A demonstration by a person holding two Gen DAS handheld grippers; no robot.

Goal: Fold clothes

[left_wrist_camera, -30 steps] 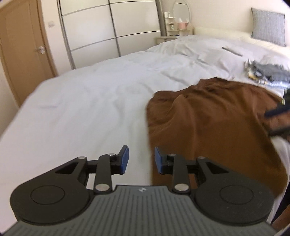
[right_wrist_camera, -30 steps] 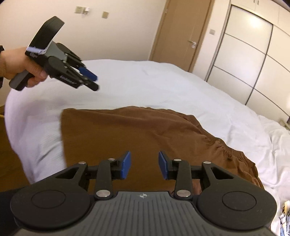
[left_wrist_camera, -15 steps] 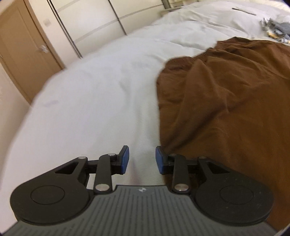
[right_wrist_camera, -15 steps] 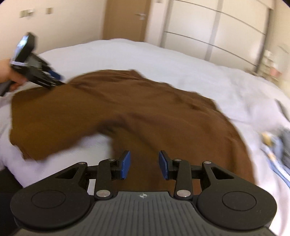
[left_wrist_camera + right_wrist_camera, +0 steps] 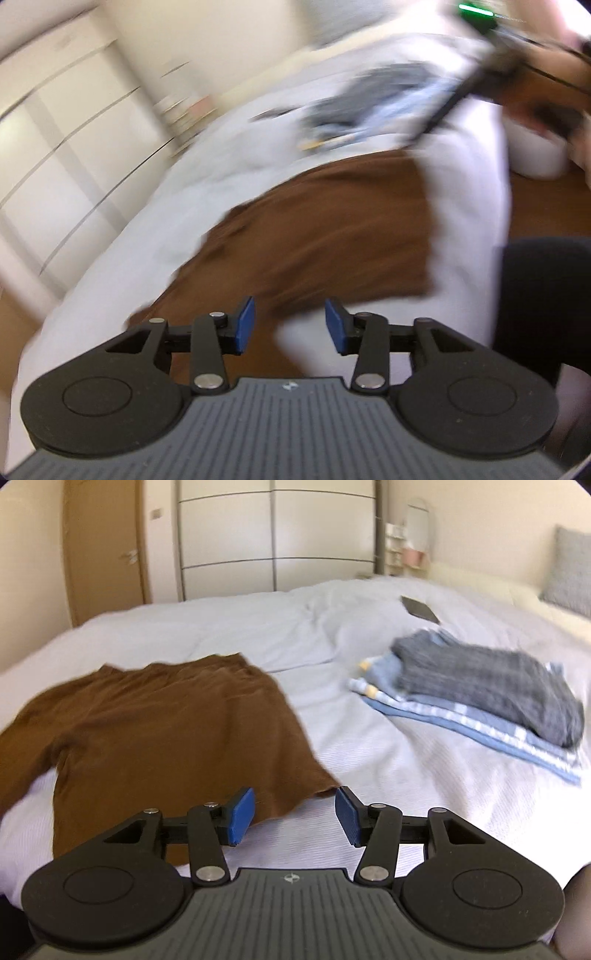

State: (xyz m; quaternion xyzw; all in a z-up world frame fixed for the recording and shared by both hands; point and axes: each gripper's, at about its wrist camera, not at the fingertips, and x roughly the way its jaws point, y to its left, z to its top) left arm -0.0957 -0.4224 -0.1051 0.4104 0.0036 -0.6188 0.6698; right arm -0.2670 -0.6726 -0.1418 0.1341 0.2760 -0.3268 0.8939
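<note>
Black claw [image 5: 291, 816] arms with blue pads [image 5: 240, 814], ribbed grey body.

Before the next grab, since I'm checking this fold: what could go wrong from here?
The brown shirt lies rumpled, one sleeve splayed, so a fold may set creases. The right gripper, jaws opening, is over the hem corner and could also pinch the white bedsheet. A wide sweep could disturb the folded stack.
</note>
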